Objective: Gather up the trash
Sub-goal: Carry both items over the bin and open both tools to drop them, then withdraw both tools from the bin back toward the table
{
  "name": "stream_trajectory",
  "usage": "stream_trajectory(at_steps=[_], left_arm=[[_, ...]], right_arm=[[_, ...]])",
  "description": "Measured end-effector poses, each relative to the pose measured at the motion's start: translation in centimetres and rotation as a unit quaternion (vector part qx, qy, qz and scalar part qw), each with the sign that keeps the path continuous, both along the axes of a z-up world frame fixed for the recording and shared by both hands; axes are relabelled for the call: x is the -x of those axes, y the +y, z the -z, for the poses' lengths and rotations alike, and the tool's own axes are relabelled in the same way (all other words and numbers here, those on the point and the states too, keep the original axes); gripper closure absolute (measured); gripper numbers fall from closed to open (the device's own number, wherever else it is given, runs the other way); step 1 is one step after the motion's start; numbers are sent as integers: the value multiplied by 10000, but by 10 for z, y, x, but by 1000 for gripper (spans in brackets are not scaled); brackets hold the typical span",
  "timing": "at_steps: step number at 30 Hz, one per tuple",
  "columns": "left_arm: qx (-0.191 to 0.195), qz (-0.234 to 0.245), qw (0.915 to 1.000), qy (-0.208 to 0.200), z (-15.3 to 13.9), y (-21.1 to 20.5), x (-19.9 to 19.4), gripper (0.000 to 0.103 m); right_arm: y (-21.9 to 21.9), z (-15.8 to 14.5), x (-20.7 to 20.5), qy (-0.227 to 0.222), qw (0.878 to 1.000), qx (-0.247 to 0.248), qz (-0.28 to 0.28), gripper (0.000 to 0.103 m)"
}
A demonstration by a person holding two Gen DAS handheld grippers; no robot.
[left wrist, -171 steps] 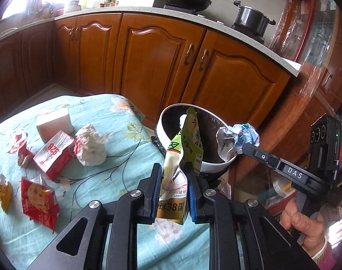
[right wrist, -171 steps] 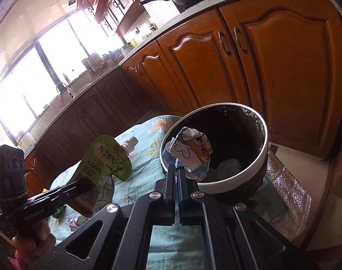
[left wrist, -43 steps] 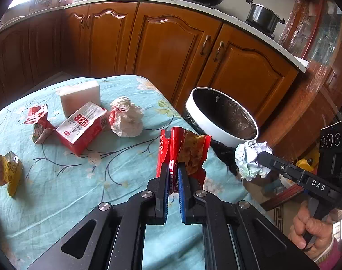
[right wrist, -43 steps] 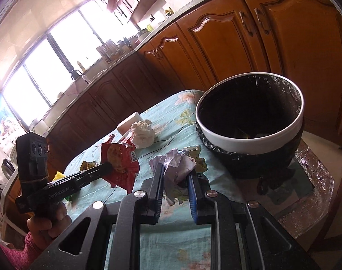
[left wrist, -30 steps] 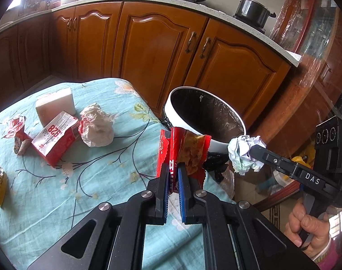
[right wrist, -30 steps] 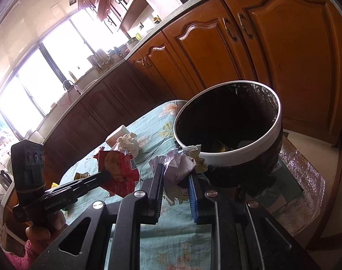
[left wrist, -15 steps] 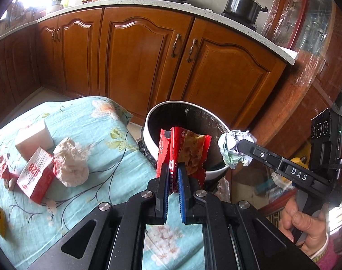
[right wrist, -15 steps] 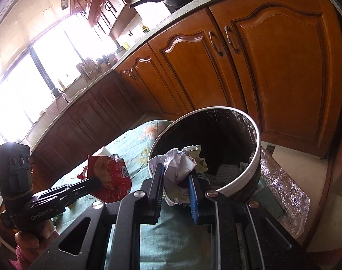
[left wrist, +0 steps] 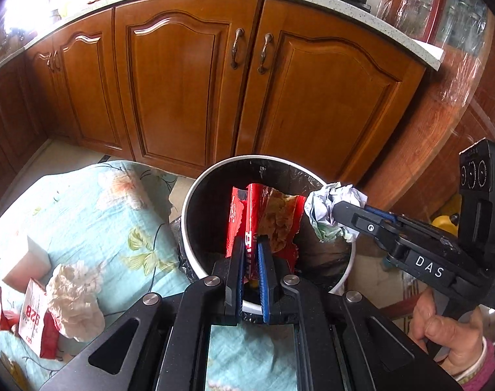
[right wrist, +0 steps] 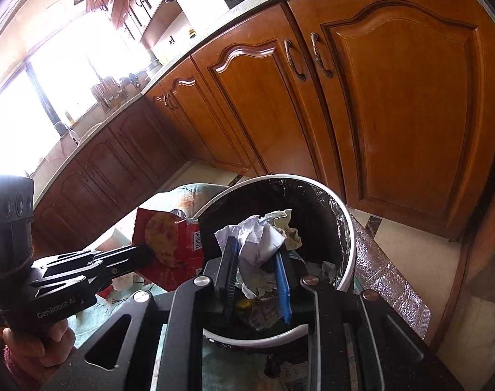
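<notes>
In the left wrist view, the left gripper (left wrist: pixel 250 254) has its fingers clamped on a red snack wrapper (left wrist: pixel 263 218) held over the mouth of the white trash bin (left wrist: pixel 195 195), while the right gripper (left wrist: pixel 337 215) at three o'clock carries a crumpled paper ball (left wrist: pixel 332 208) above the bin's rim. In the right wrist view, the right gripper's fingers (right wrist: pixel 229 260), which have just been opening a little, stand narrowly apart around the paper ball over the bin, and the wrapper hangs at nine o'clock above the floral-clothed desk (right wrist: pixel 179 195).

Bin (left wrist: pixel 198 195) near rim behind fingers; white box (left wrist: pixel 25 260) motion-blurred.
</notes>
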State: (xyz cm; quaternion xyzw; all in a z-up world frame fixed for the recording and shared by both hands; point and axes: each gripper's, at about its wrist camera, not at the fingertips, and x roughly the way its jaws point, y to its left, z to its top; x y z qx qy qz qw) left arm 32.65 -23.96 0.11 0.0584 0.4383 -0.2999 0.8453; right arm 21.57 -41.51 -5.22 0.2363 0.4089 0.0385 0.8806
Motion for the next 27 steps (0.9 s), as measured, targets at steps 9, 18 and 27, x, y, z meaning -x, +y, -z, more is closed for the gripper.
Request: stream_trajectory(at_steps=[9,18,27], left_arm=[[-106,-11,9997,200,16,-16,-15,89],[84,-242,9996,127,17,3,-4,72],[550,-771,9955,-1,17,55,41,58]], right_arm=[[-6,19,-23,281,9996,-5,-67,72],[-14,17,-9,159,9996,-134,181,32],[-2,6,18,-125,9992,-304,213,19]])
